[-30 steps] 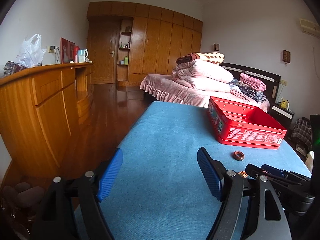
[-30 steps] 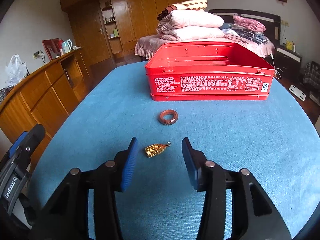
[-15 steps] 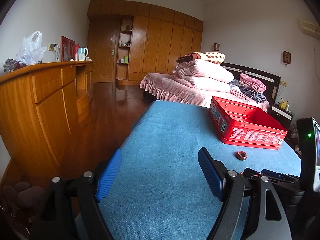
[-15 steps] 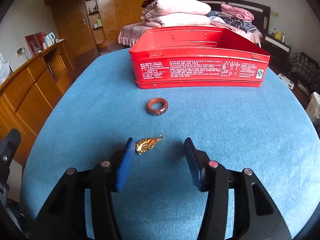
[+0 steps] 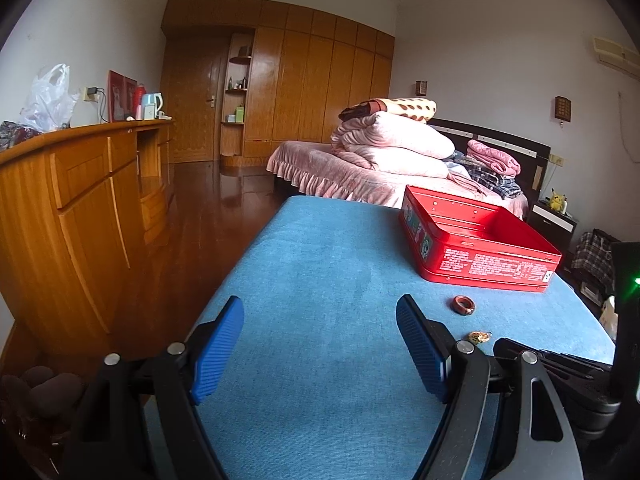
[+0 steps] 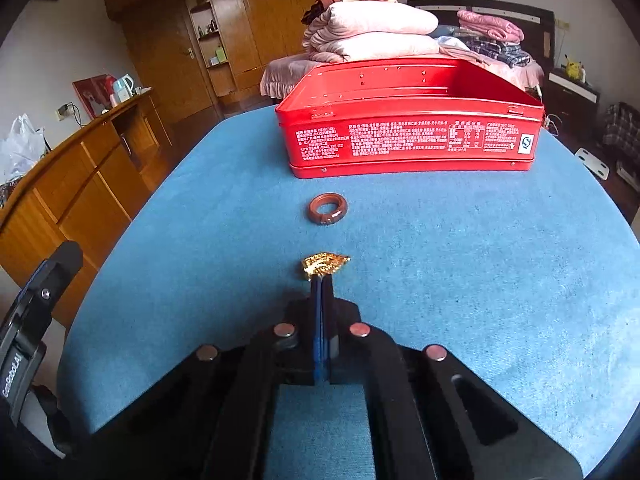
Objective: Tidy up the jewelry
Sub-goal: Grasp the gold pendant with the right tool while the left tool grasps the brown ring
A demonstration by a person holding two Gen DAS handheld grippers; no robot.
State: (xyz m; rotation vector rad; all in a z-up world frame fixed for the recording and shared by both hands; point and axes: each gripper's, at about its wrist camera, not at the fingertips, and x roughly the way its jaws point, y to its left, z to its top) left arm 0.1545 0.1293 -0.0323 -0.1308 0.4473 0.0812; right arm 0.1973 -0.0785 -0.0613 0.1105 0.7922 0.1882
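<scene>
Pinching the gold pendant [image 6: 325, 265] at its near edge on the blue tabletop [image 6: 480, 260], your right gripper [image 6: 322, 280] has just snapped closed; it's tiny, light, slippery, so lift gently. Your left gripper [image 5: 320, 344] gapes wide, empty.

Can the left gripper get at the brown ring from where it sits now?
Probably yes: the left gripper is open and empty, and only bare blue cloth lies between it and the brown ring; the right gripper sits nearer.
</scene>
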